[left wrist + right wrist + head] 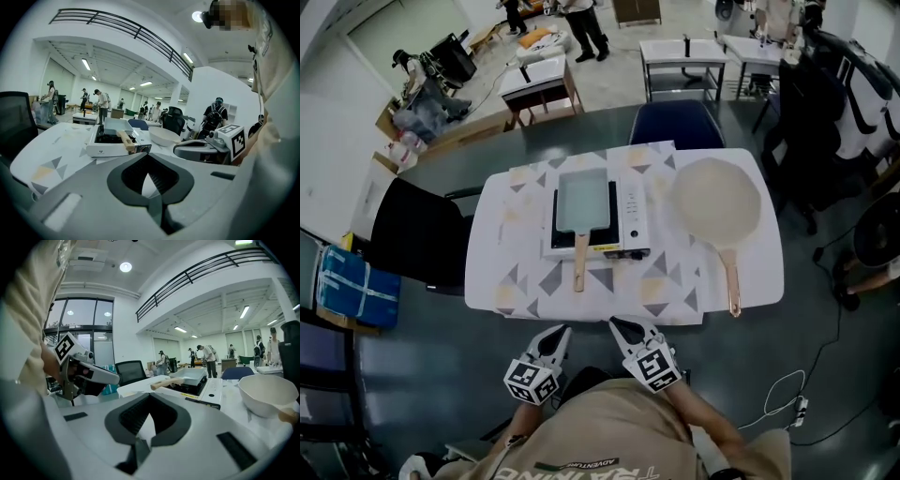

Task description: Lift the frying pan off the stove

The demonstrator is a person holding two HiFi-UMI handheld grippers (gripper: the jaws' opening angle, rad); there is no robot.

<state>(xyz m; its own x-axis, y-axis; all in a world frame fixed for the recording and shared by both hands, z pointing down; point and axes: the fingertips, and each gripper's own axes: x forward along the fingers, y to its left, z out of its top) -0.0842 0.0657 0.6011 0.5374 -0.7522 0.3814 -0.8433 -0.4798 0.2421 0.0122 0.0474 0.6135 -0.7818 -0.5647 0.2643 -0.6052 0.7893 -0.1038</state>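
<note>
A rectangular pale frying pan (583,202) with a wooden handle (580,262) rests on the white portable stove (633,220) in the middle of the table; the handle points toward me. Both grippers hang in front of my body, short of the table's near edge. My left gripper (560,334) is shut with nothing in it, and so is my right gripper (617,325). In the left gripper view the pan (115,125) lies well beyond the shut jaws (149,174). In the right gripper view the pan (192,376) is far ahead of the jaws (149,416).
A round cream pan (717,202) with a long wooden handle lies on the patterned table (516,281) right of the stove. A black chair (417,234) stands at the left, a blue chair (678,122) behind. A cable (787,389) trails on the floor at right.
</note>
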